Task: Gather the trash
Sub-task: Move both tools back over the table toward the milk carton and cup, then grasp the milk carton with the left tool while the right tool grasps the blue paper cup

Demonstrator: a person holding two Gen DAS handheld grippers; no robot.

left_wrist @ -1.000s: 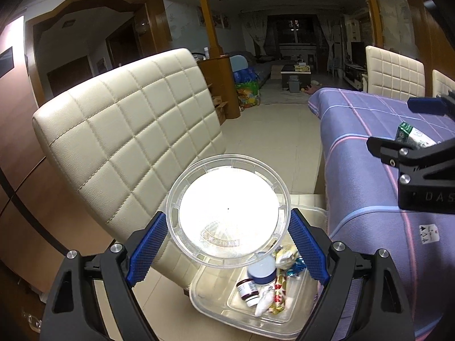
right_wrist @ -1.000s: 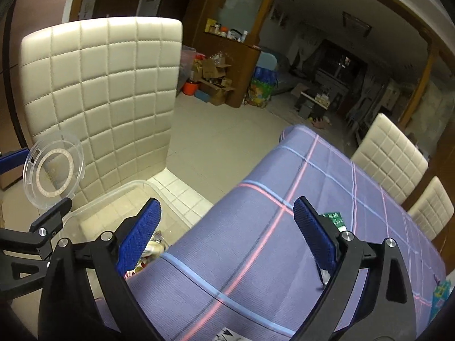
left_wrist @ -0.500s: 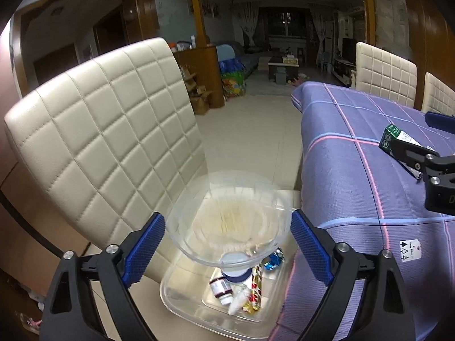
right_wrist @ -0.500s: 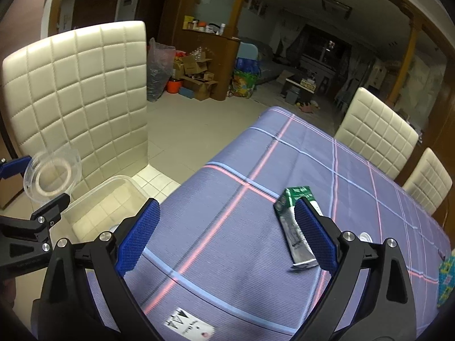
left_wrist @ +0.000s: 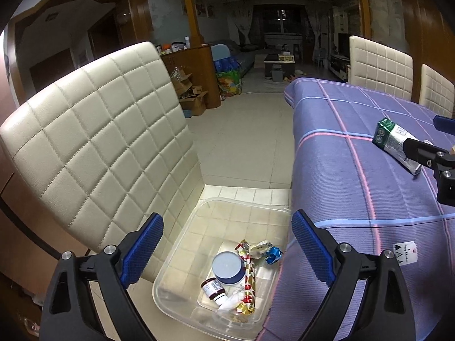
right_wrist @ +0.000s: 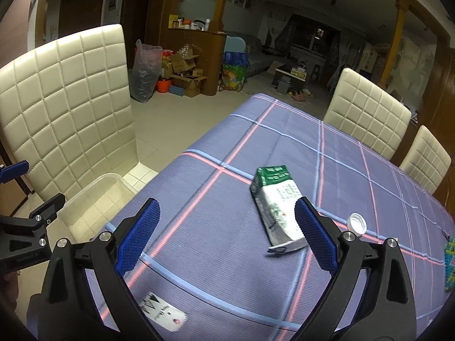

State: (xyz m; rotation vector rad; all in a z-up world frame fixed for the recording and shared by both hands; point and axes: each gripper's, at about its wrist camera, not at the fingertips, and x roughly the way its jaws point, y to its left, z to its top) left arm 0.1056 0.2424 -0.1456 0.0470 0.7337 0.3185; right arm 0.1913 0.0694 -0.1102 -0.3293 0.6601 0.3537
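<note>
Over the bin, left tongs wide, empty

left wrist: down over bin | right wrist: tabletop | shared: carton

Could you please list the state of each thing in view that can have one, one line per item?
Left gripper: jaws wide, nothing between them, above the bin.
Right gripper: jaws open, empty, over the table.
Clear plastic bin: uncovered, on the chair seat, holding some trash.
Blue-lidded jar: in the bin, lid on.
Small dark bottle: lying in the bin.
Green and white carton: flattened, lying on the tablecloth.
White bottle cap: loose on the tablecloth.
</note>
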